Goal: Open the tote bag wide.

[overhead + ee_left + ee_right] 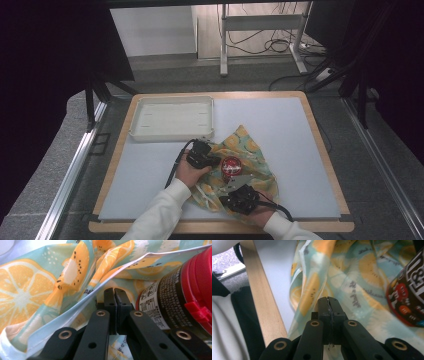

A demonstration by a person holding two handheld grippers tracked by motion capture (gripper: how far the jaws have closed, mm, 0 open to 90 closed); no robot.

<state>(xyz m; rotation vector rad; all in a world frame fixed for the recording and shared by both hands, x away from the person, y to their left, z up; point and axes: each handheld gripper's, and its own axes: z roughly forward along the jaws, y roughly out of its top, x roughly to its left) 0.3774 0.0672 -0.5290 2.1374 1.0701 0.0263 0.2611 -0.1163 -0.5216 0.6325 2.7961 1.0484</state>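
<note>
The soft, floppy cloth lies mid-counter under the red-lidded can; your left gripper at nine o'clock and right gripper at six pinch its thin edges fully closed.

A lab-style recording room, as we saw it

We found a wood-edged tabletop with a pale grey surface standing on grey carpet, flanked by metal rails and closed in by dark curtains or panels. Behind it we saw the white legs of a bare desk frame and loose cables trailing across the floor by a power strip. We saw no household furnishing; it looked like a test bench set up for filming.
</note>
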